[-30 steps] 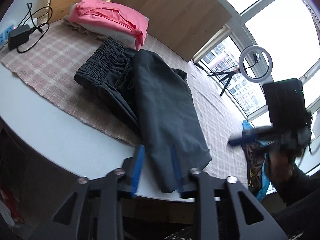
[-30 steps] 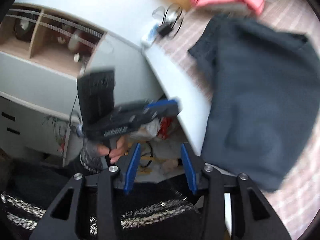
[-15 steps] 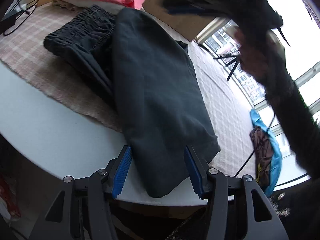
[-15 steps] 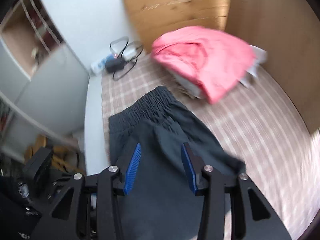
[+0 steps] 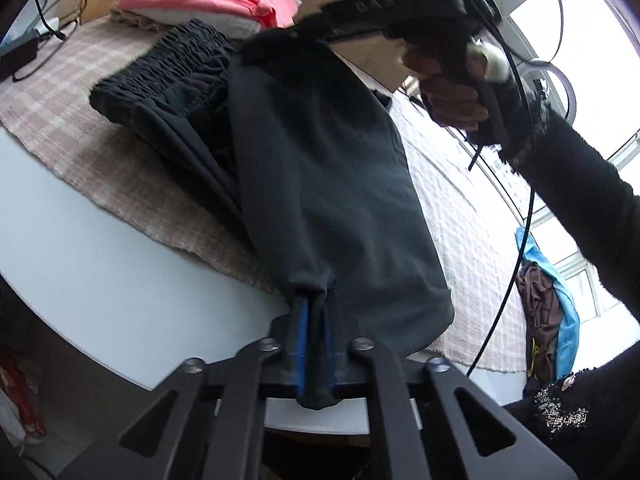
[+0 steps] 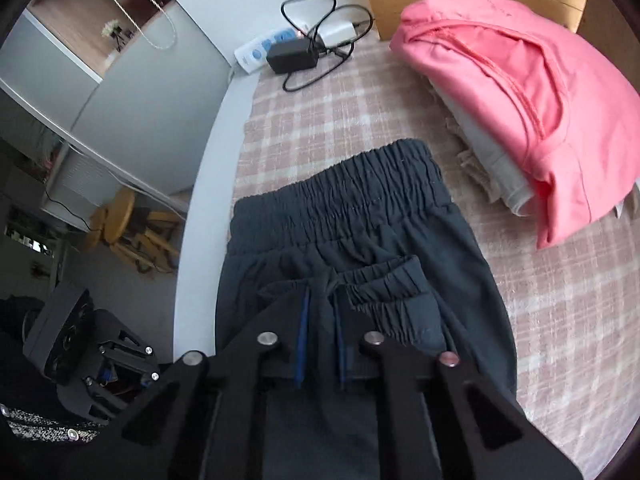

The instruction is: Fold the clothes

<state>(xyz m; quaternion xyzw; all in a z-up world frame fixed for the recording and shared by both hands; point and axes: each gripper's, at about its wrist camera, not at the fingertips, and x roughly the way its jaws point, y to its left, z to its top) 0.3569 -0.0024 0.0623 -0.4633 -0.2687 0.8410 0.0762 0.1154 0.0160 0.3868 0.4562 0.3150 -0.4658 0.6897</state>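
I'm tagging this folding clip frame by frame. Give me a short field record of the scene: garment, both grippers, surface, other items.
garment: dark trousers, folded over on themselves, cuffs near the elastic waistband
left gripper: shut on the trousers at the near folded end
right gripper: jaws closing, pads pinching fabric beside the cuffs
surface: checked cloth on a white table
other clothes: pink garment folded on a pale stack, apart from the trousers
clutter: power strip and black adapter at the far corner
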